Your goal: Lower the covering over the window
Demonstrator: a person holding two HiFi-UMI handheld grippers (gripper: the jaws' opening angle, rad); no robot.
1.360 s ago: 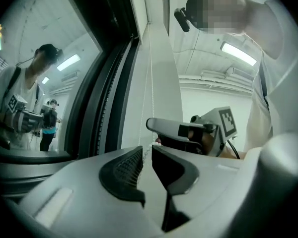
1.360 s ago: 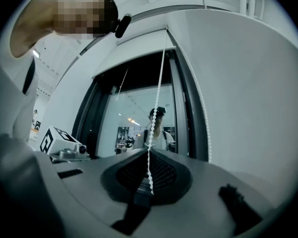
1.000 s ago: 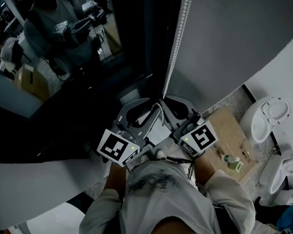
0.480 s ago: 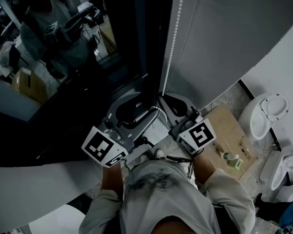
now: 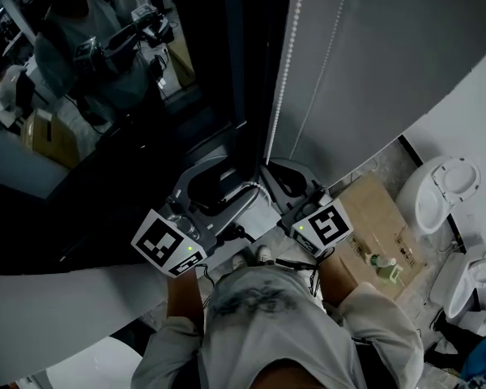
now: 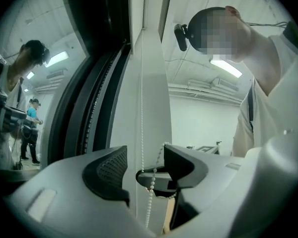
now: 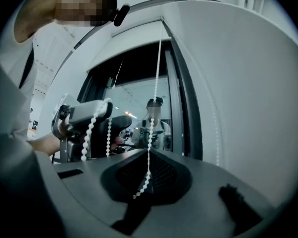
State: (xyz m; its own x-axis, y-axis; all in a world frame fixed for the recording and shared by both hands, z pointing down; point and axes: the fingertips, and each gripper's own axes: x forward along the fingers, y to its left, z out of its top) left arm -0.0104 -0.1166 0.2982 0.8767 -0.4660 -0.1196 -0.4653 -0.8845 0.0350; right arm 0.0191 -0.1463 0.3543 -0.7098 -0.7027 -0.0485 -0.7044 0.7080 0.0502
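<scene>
Our right hand-held gripper [image 7: 149, 175] is clenched on the chain [image 7: 157, 68]. Our left hand-held gripper [image 6: 145, 168] is released, jaws wide apart with the chain hanging between them. The chain runs up the left edge of the blind [image 5: 389, 55], right beside the dark window [image 5: 146, 96].

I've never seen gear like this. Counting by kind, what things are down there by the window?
grippers: 2 (left gripper, right gripper)
bead chain: 1
cardboard box: 1
small green bottle: 1
white toilet-like fixtures: 2
Total: 7
</scene>
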